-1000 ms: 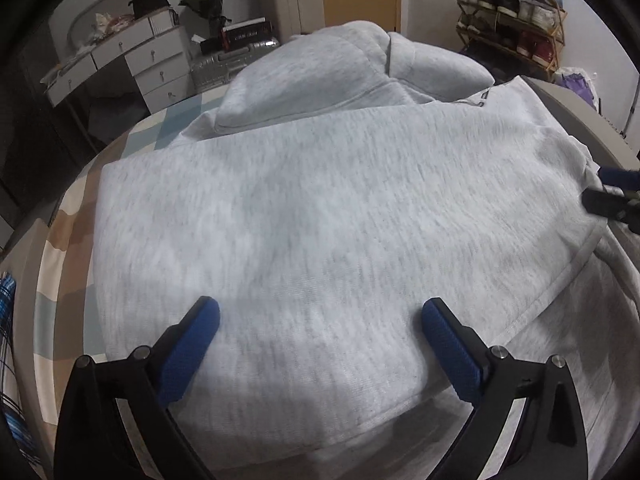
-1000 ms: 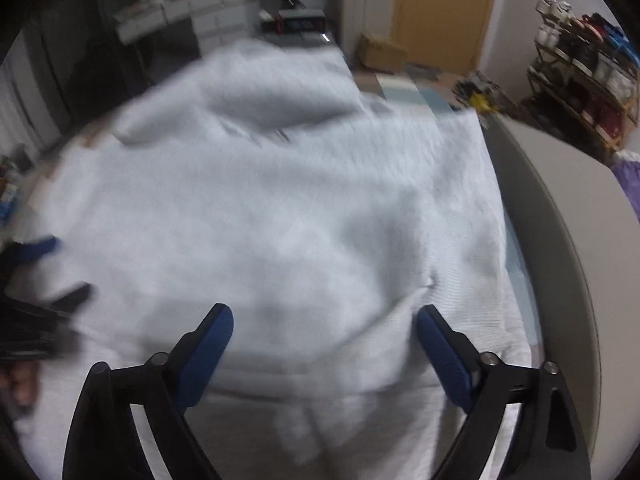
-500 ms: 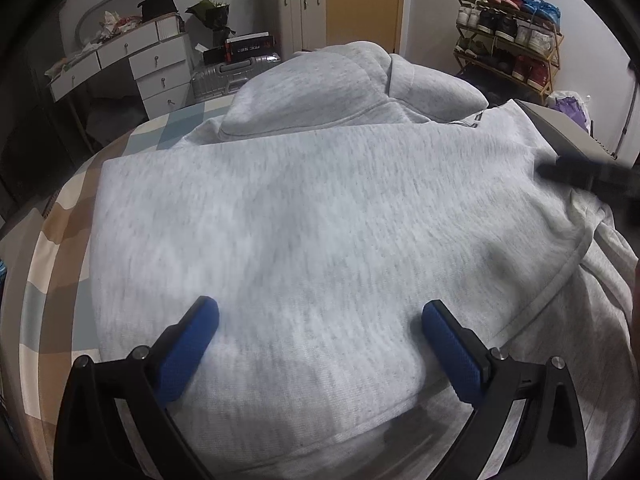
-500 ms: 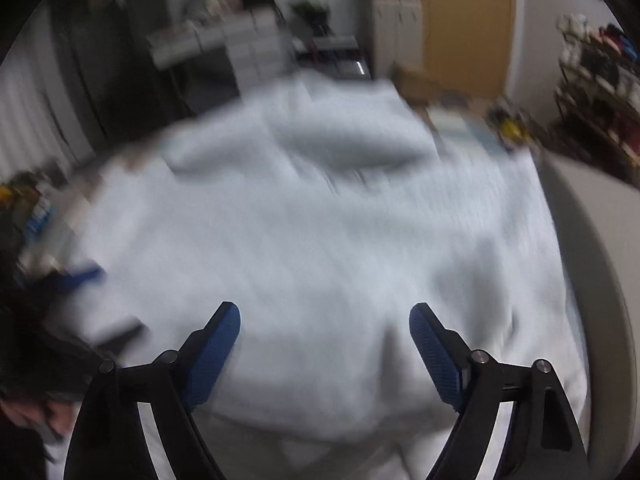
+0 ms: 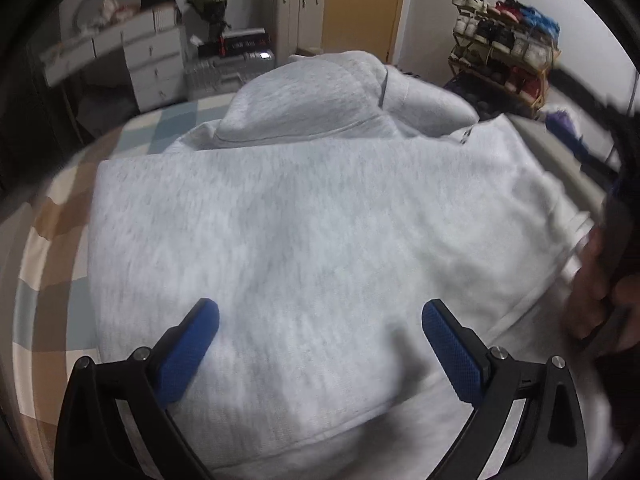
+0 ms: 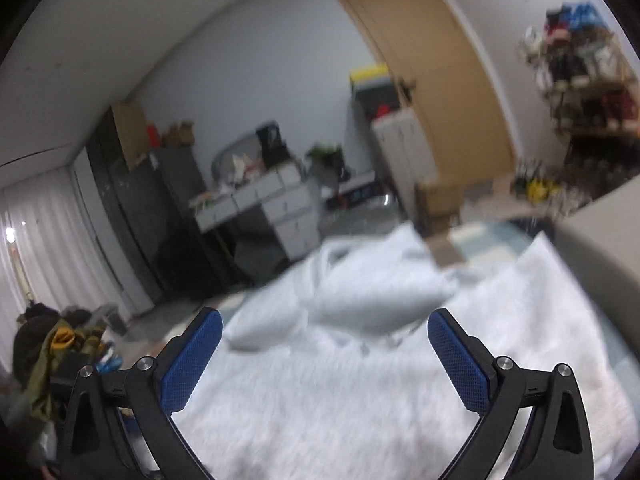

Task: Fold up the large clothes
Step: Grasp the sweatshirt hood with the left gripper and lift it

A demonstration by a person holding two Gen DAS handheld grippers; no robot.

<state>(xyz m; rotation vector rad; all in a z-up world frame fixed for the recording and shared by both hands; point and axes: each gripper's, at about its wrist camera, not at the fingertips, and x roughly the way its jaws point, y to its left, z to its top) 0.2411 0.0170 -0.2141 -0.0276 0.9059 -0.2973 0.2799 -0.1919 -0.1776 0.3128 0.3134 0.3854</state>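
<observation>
The grey hoodie lies just below the left gripper, hood farthest away; the left gripper and the right gripper both gape empty.

1. A checked bedcover in tan, cream and pale blue squares.
2. A white chest of drawers against the far wall, cluttered on top.
3. A silver suitcase lying flat beside the drawers.
4. A pale upright suitcase next to a wooden door.
5. A shoe rack full of shoes on the right.
6. White curtains, far left in the right wrist view.
</observation>
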